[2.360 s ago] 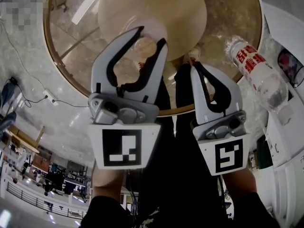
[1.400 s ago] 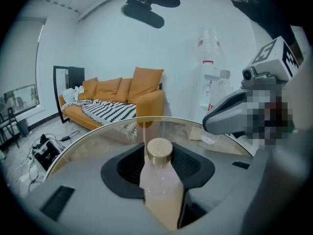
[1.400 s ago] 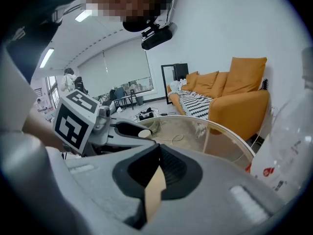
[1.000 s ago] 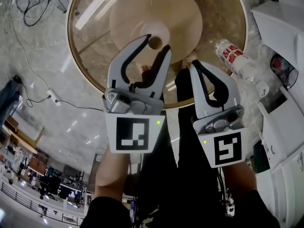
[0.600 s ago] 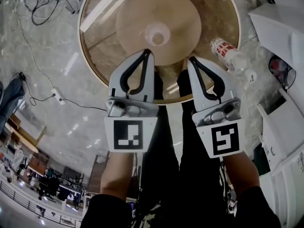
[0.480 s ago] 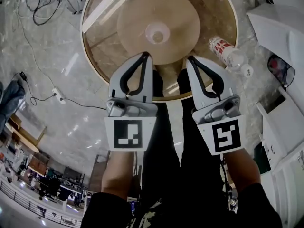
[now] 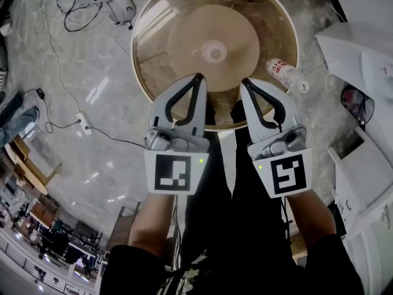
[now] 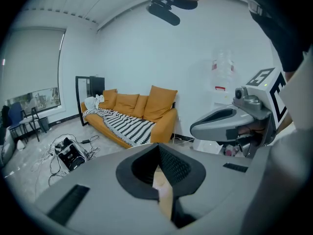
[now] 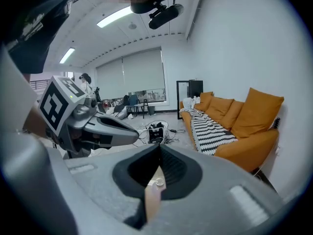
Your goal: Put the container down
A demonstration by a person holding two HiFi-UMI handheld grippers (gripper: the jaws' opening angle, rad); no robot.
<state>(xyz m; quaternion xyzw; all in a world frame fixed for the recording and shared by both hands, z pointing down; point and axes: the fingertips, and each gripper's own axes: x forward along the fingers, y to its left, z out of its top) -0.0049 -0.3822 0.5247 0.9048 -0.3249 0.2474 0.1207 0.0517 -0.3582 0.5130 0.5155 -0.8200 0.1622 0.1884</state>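
From my seat, the put-down looks finished. The container (image 7: 215, 53), a small clear cup, stands upright near the middle of the round glass surface (image 7: 134, 54), and neither tool is touching it. The left hand-held gripper (image 7: 198, 78) is clenched, its jaws pressed tip to tip with nothing between them, and its own view shows only the room beyond the closed pads. The right hand-held gripper (image 7: 245, 83) is clenched and empty in the same way. Both hang side by side over the near edge of the surface, well apart from the cup. A plastic bottle (image 7: 284, 74) lies on its side toward the right rim, also untouched. I judge the step in hand to be the retreat after release. The next move asks little of me: keep both tools clear of the cup and the bottle, and avoid sweeping low across the glass, where a stray knock could tip the light cup over.
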